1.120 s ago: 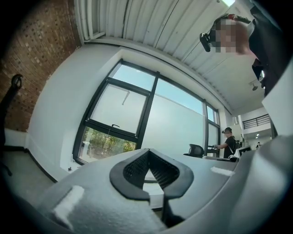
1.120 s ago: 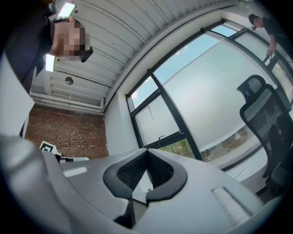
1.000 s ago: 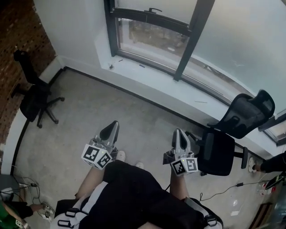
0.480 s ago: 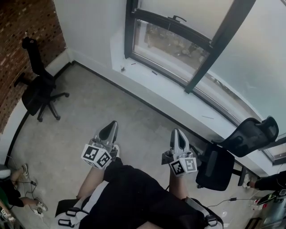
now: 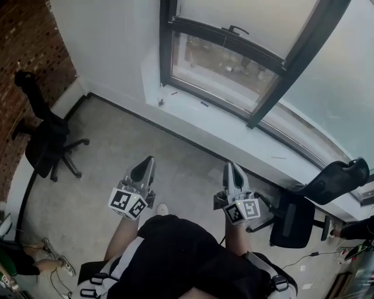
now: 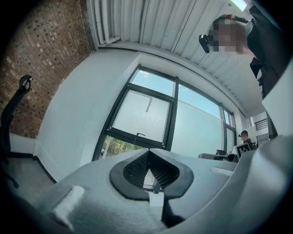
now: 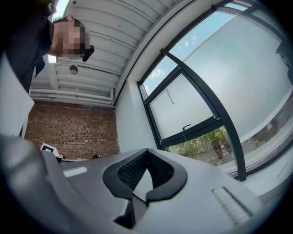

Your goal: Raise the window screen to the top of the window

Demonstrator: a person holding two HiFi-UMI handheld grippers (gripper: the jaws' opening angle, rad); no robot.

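The window has a frosted white screen drawn partway down. Its dark bottom bar carries a small handle, and clear glass below shows greenery. In the left gripper view the screen and handle stand ahead, well beyond the jaws. The right gripper view shows the same screen and handle at a distance. My left gripper and right gripper are held side by side in front of my body, both shut and empty, well short of the sill. The left gripper and right gripper jaws meet at the tips.
A white sill runs under the window. A black office chair stands at the left by the brick wall. Another black chair is at the right. A seated person's legs show at the lower left.
I have walked closer to the window: it and the sill have come nearer, and the chairs have slid toward the sides. Both grippers stay shut and side by side.
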